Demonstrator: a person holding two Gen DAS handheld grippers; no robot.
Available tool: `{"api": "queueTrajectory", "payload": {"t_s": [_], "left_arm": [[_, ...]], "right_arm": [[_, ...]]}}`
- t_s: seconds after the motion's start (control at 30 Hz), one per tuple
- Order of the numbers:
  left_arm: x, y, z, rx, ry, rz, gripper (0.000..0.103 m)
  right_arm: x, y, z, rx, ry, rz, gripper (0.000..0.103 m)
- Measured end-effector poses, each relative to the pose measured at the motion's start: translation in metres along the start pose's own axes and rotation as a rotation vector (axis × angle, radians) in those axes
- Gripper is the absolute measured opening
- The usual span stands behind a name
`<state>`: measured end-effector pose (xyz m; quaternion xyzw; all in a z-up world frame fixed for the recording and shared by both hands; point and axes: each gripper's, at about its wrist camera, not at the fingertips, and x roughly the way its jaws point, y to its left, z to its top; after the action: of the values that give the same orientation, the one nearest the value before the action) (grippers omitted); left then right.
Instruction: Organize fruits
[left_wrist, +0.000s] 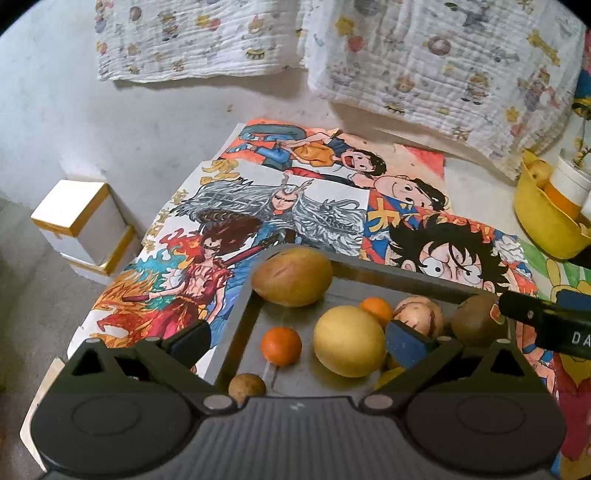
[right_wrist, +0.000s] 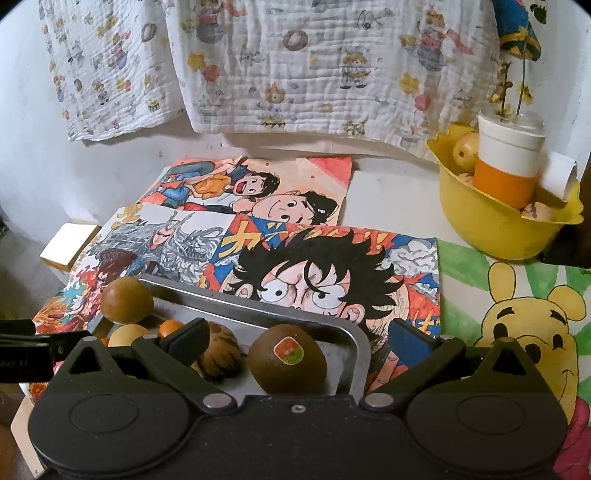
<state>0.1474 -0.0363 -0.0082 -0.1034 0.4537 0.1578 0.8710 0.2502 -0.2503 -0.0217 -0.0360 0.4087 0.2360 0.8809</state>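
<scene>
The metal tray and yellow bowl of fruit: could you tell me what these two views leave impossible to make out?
- Metal tray: near edge hidden by the left gripper body, left wrist view.
- Small yellow fruit: mostly behind the gripper's finger; kind unclear.
- Yellow bowl: contents partly hidden by the cup, right wrist view; cut off by the edge in the left.
- Kiwi sticker: print too small to read.

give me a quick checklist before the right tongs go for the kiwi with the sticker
1. Right tongs open and empty: ok.
2. Kiwi between the fingers, in line: ok.
3. Kiwi free of neighbours: ok; striped fruit sits beside it, with a gap.
4. Tray rim clear of the right finger: cannot tell, the rim runs close.
5. Left tongs out of the way: ok; open over the yellow fruit.
6. Bowl has room: cannot tell; a cup fills much of it.
</scene>
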Motion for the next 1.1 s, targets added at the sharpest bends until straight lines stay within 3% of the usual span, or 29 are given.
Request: {"api": "queueTrajectory", "payload": {"t_s": [0.47,1.1], "left_arm": [[-0.010,0.019,0.000,0.077,-0.037,-0.073,0.102],[-0.036,0.049,-0.020,0.202,-0.075,-0.162,0.102]], "right_arm": [[-0.019,0.017,-0.011,0.091,-0.004,-0.091,0.102],[-0.067,0.065,-0.057,0.174,-0.053,-0.194,0.102]]}}
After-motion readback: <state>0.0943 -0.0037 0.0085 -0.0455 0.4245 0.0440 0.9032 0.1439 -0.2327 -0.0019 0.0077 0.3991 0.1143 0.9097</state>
